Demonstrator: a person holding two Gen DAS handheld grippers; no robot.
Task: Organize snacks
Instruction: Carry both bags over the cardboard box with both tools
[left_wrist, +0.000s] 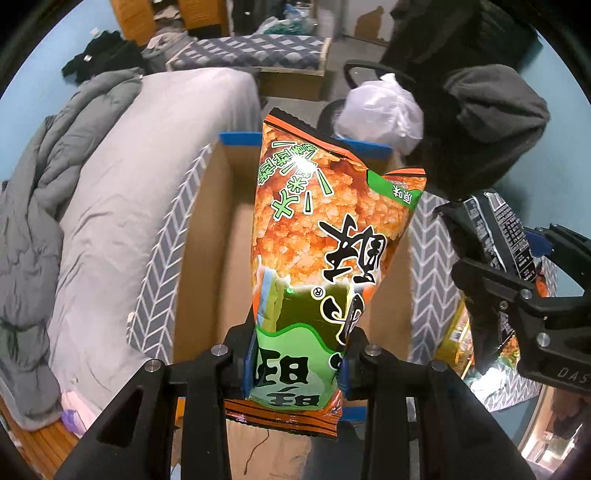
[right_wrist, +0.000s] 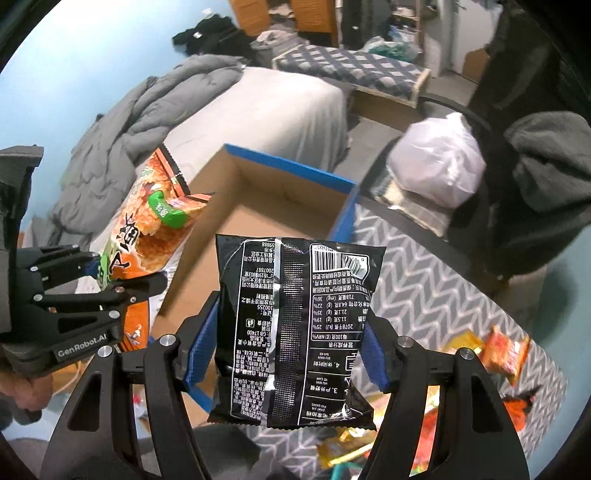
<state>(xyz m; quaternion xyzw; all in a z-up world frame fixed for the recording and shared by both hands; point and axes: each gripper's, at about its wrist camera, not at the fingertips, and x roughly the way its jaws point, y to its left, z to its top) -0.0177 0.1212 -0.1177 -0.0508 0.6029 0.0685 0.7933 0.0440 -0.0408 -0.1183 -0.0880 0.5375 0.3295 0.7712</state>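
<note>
The left gripper (left_wrist: 295, 363) is clamped on the lower end of an orange and green rice-cracker bag (left_wrist: 325, 236), which stands out from the fingers over the open cardboard box (left_wrist: 207, 236). The right gripper (right_wrist: 291, 350) likewise pinches a black snack packet (right_wrist: 295, 332), its printed back toward the camera, held at the near edge of the same box. In the right wrist view the box's brown floor, at about 12 o'clock beyond the packet, shows no snack lying in it as far as can be seen, so the sorting looks barely begun. Both bags are lifted but neither is set down. A scatter of loose snack packets (right_wrist: 502, 350) remains on the chevron-patterned cloth (right_wrist: 424, 280) at 4 o'clock. Farther off lie a grey bed (right_wrist: 266, 110) and a white plastic bag (right_wrist: 439, 162).
</note>
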